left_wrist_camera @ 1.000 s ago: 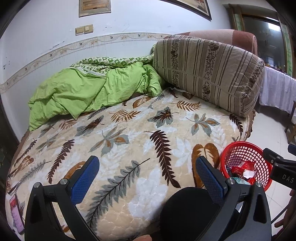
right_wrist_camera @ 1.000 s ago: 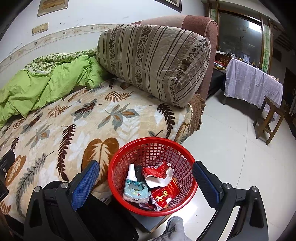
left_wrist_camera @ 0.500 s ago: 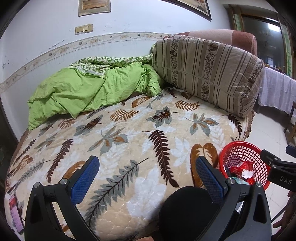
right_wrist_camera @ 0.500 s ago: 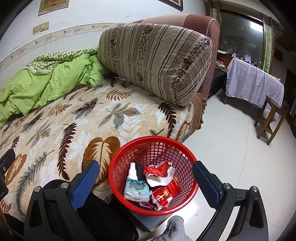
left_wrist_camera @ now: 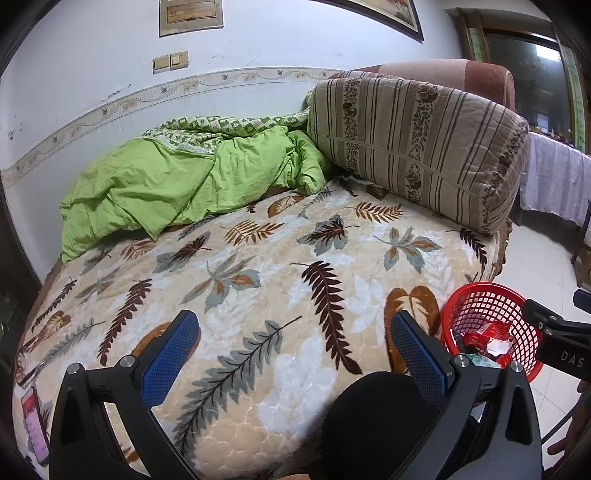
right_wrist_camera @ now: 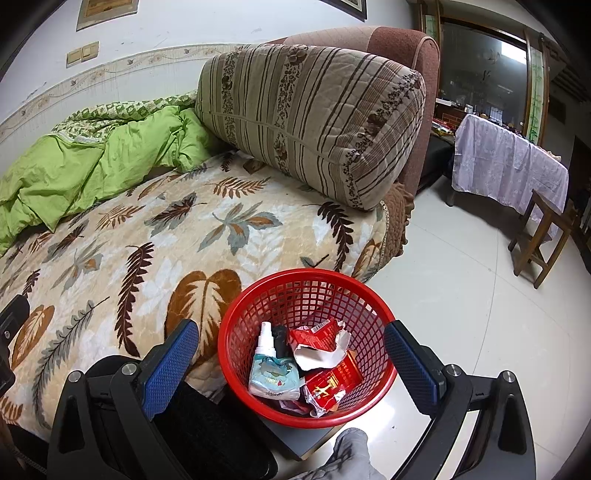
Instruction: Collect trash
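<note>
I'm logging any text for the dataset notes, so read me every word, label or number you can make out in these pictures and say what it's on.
"DAS": white letters on the black body of the right gripper, cut off at the picture's edge.
Red wrappers in the red basket: gold print, too blurred to read.
Spray bottle and pale blue pouch: print too small to read.
Phone on the bed: screen text unreadable.
Framed wall plaque: illegible.

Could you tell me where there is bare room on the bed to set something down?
The leaf-print blanket lies bare from the green quilt and striped pillow down to the near edge. A phone occupies the near left corner. The red basket is crowded with wrappers and a spray bottle.
</note>
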`<state>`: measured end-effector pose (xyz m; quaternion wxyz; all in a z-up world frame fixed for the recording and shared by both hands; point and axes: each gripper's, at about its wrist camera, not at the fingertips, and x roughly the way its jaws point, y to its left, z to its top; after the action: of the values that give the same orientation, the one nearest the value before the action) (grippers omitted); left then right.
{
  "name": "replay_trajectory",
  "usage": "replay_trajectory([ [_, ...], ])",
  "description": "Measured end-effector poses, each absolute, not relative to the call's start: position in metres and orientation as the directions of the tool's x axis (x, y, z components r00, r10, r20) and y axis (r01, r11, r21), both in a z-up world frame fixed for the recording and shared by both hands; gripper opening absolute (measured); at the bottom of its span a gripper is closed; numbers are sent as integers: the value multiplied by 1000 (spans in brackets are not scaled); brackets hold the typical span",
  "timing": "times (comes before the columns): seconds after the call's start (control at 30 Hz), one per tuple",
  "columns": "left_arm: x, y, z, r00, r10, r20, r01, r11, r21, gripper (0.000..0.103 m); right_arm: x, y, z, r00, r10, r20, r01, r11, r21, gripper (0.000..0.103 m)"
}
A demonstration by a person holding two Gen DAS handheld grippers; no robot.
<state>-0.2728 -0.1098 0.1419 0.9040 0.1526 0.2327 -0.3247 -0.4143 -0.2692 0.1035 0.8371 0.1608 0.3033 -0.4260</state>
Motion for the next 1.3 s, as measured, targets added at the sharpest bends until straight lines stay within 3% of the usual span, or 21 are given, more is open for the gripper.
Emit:
replay_trajectory([
  [1.0, -276, -112, 142, 675, -520, -523, 663, 739, 120, 103, -411, -268, 102, 455, -612, -647, 805, 593, 6, 101],
  [1.17, -264, -107, 135, 640, -516, -569, 661, 747, 66, 103, -400, -268, 102, 481, -593, -646, 778, 629, 2, 101],
  [1.3, -228, -84, 122, 666, -431, -609, 569, 821, 40, 103, -367, -265, 109, 538, -557, -633, 714, 700, -9, 101],
])
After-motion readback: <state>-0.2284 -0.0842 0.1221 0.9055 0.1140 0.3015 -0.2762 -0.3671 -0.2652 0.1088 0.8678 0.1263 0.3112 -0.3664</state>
